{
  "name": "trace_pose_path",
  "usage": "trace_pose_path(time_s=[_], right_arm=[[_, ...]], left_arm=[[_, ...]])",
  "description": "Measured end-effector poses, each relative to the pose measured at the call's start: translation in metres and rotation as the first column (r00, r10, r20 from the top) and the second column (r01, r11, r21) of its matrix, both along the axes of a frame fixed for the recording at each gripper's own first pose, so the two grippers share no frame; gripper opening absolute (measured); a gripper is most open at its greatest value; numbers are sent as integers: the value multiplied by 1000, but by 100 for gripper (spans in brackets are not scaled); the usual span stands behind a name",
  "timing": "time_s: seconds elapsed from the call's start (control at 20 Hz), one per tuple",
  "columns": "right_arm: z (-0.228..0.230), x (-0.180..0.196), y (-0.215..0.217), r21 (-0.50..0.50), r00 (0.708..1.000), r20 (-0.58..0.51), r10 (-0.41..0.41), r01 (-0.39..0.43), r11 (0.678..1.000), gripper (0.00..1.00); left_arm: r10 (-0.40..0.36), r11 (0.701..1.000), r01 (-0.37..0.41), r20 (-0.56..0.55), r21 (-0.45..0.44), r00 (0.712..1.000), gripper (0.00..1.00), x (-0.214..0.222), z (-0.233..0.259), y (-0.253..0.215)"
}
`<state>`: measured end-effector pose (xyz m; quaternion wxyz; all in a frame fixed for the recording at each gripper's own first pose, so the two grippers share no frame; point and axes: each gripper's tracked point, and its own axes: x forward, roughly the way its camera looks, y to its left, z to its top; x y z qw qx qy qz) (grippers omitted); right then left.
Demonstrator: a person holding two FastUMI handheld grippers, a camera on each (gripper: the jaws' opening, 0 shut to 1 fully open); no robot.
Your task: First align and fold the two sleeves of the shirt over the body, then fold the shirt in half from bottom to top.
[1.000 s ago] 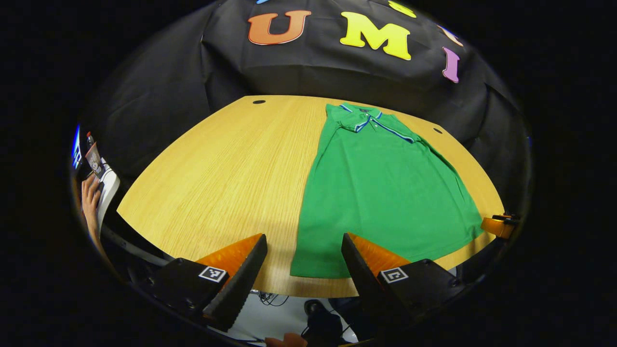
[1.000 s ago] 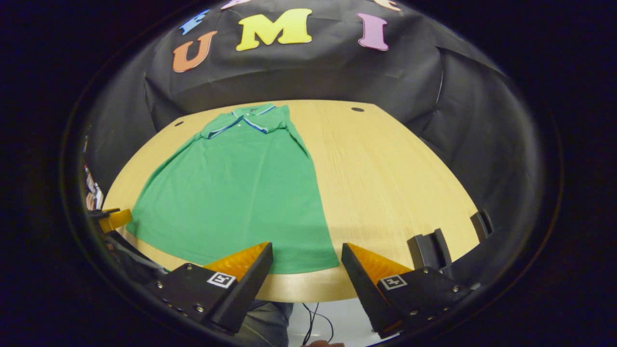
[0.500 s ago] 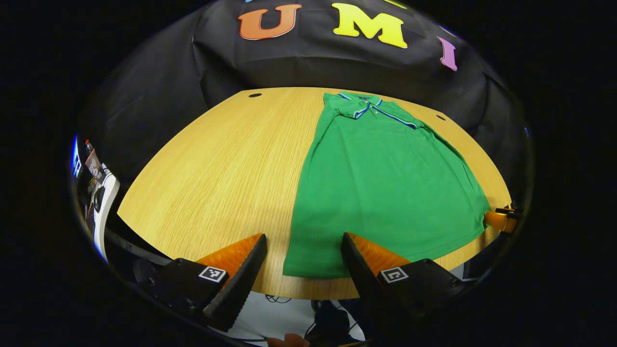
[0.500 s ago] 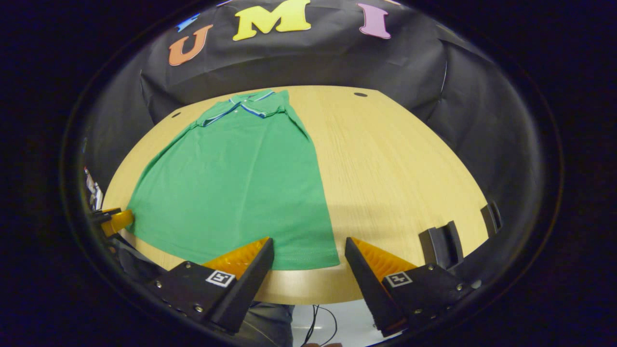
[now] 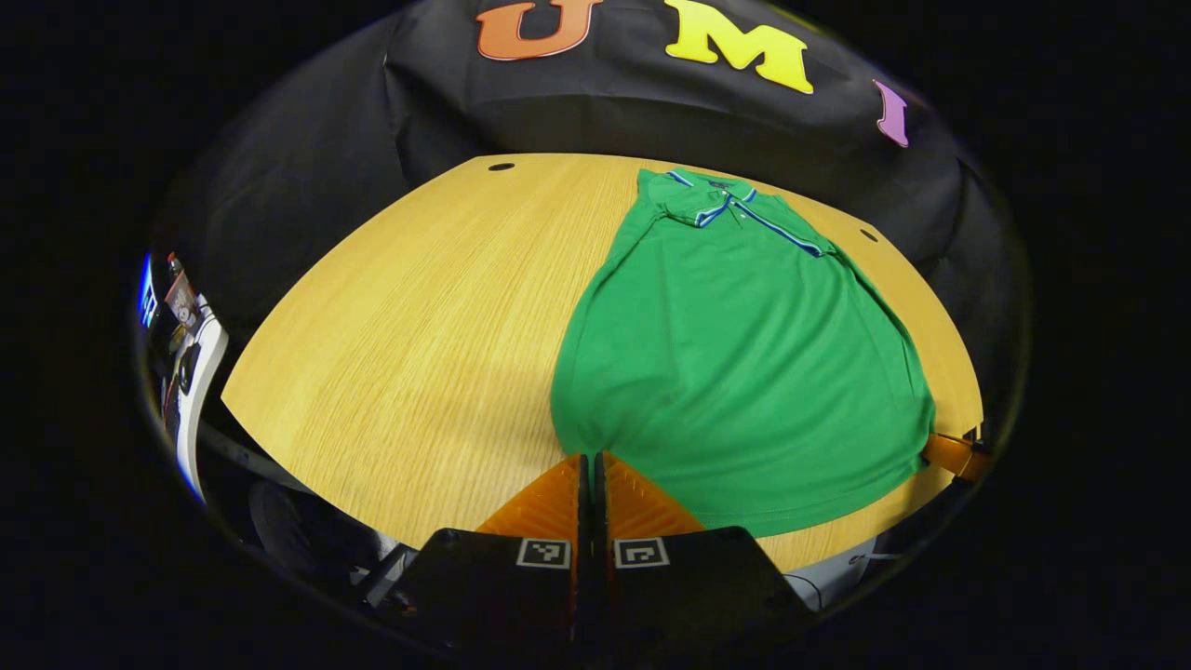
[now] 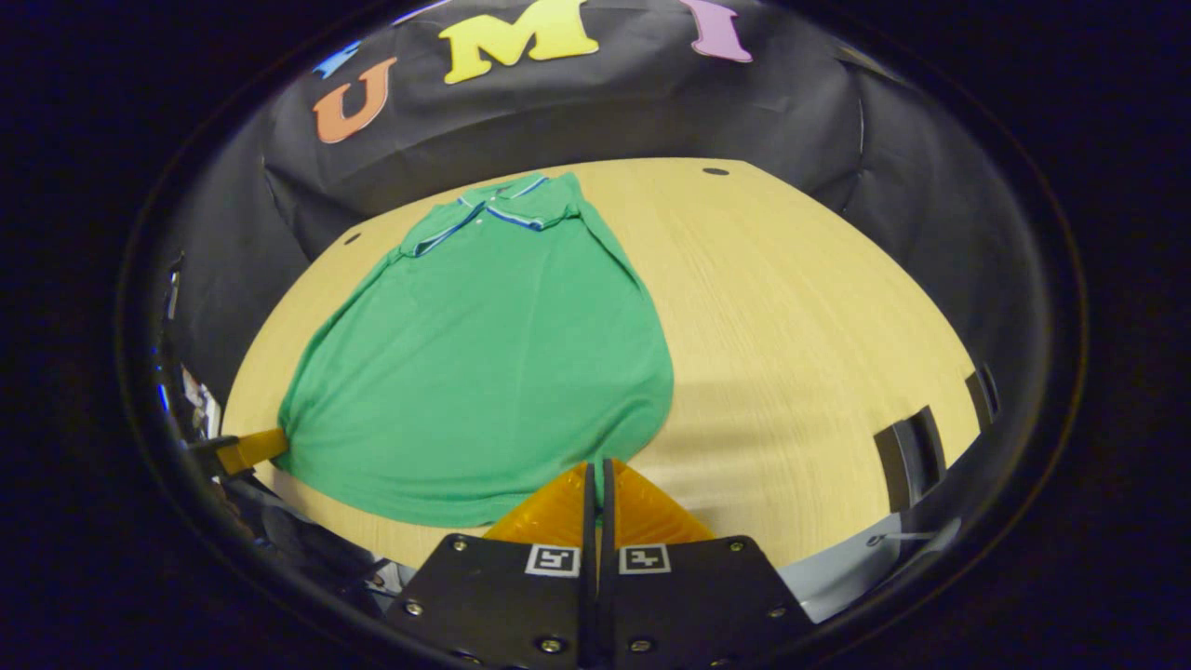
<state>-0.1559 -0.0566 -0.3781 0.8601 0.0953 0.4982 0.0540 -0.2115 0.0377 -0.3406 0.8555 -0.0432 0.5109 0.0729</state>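
Both grippers are pinched onto the hem corners of the shirt (image 5: 735,354), which lies flat on the table (image 5: 409,316) with its collar (image 5: 716,200) at the far edge and the sleeves already tucked over the body. The left gripper (image 5: 588,465) has its fingers closed together on the near left corner, cloth bunching into the tips; the right gripper (image 6: 595,470) is clamped the same way on the near right corner. Judging by that, the bottom-to-top fold is the step in hand. To do it well: lift both corners evenly, keep the hem taut between them so it doesn't sag, carry it straight toward the collar, and set it down square before letting go.
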Motion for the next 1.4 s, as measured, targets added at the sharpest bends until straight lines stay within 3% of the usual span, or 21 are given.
trace_pose_path(time_s=[0.3,0.55,0.85,1.4], right_arm=[[5,2,1,5,1000,-10,-12,12,1000,1],[22,26,8,1,999,31,8,-8,1000,1],[31,69,19,13,998,57,9,-10,1000,1],[34,169,26,47,997,80,8,-12,999,1]], left_arm=[[-24,999,25,33,-31,999,3,8,13,-5],[-28,999,31,56,-41,998,3,26,22,-6],[-17,999,19,60,-44,998,3,62,25,1],[5,998,1,85,-62,996,3,164,30,-7]])
